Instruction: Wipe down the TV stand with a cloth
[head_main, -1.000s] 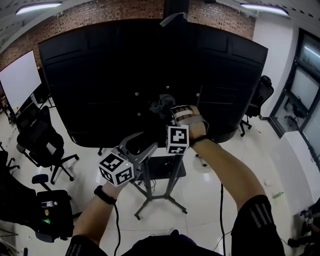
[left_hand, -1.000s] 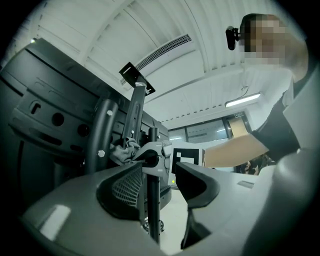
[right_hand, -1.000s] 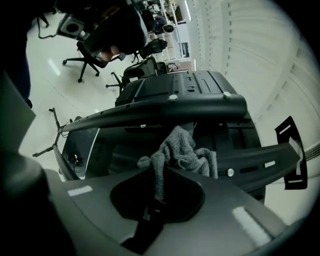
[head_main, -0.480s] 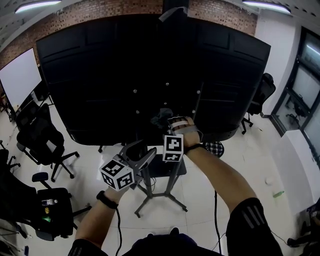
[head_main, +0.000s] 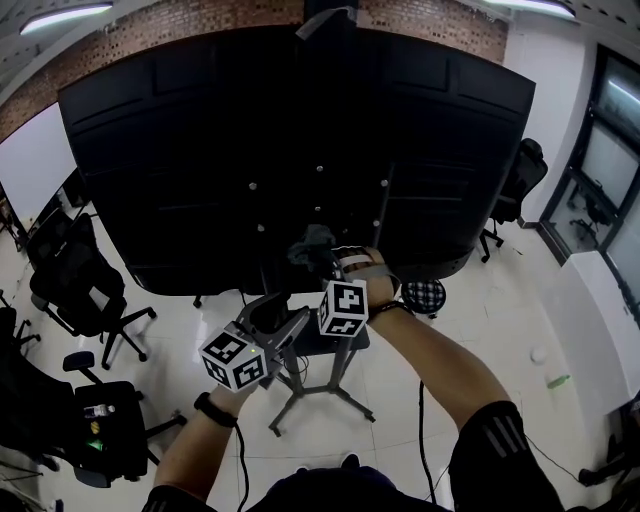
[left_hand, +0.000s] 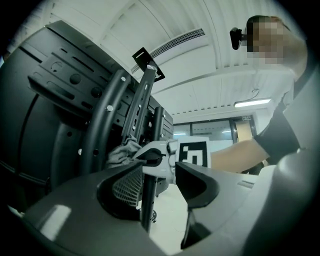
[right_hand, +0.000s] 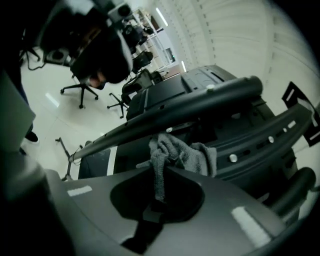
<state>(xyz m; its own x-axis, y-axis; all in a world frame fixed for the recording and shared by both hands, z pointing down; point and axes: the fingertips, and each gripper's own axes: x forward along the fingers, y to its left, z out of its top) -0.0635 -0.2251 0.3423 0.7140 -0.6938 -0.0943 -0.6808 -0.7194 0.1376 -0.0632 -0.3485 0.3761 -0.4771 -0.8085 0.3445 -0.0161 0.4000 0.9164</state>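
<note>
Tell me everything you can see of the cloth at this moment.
The cloth is grey and soft, and it looks like terry or microfibre. It is crumpled into a loose wad, with one strip hanging down between the jaws of the right gripper, which are shut on it. The wad lies against a dark tube of the TV stand. Nothing else appears to touch it.

Grey cloth pinched in the right gripper jaws, black TV stand post between the left gripper jaws, black-and-white square-patterned marker cube beyond them.
</note>
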